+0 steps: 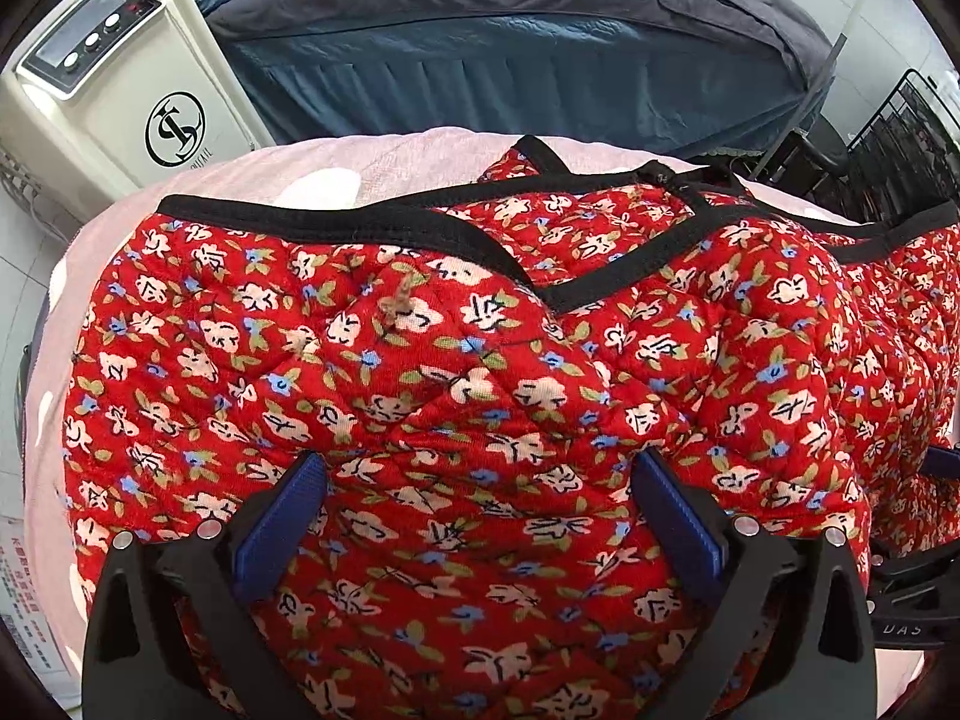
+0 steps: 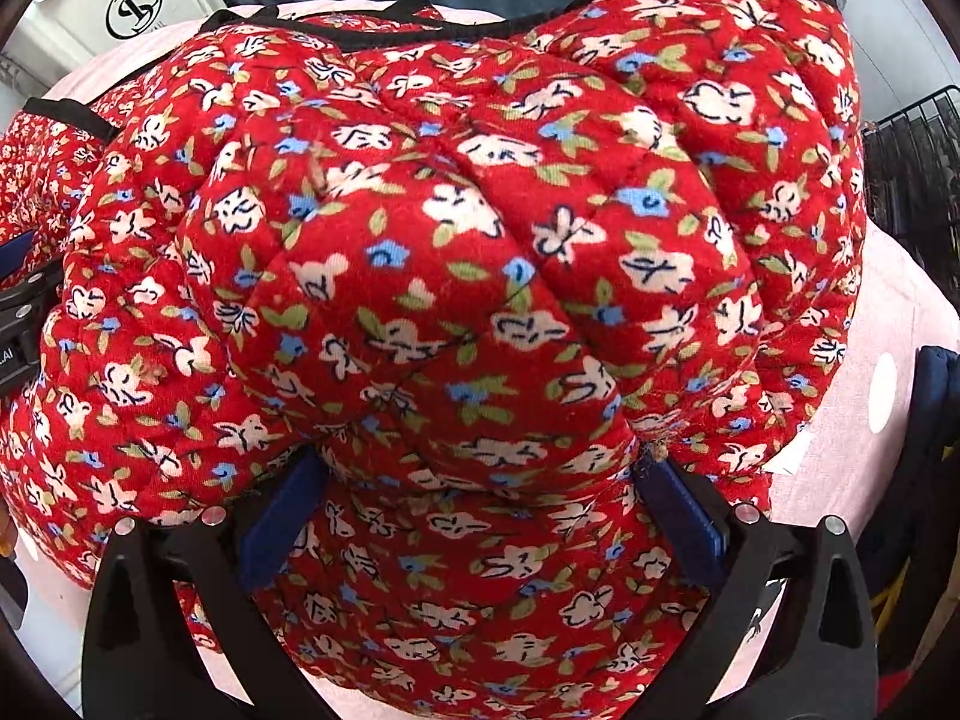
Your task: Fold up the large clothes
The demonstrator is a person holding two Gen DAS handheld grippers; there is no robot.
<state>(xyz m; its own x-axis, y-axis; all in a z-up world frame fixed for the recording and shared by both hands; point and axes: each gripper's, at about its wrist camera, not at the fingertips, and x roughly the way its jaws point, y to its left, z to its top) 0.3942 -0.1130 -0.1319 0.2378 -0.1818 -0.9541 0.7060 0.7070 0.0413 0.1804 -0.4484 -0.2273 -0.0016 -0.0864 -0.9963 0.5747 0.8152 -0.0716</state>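
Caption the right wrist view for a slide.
Right gripper open around a bulge of red floral quilted jacket on pink cloth.

My quilted floral jacket (image 1: 456, 372) runs off the bottom and right edges and buries my fingertips (image 2: 282, 516). It hides most of the pink bedspread (image 1: 360, 162), whose far edge shows.

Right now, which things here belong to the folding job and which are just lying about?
Part of the job:
- red floral quilted garment
- left gripper, jaws wide, garment bulging between them
- right gripper, the same
- pink dotted cover under the garment

Just lying about:
- cream appliance
- dark blue bedding
- black wire rack
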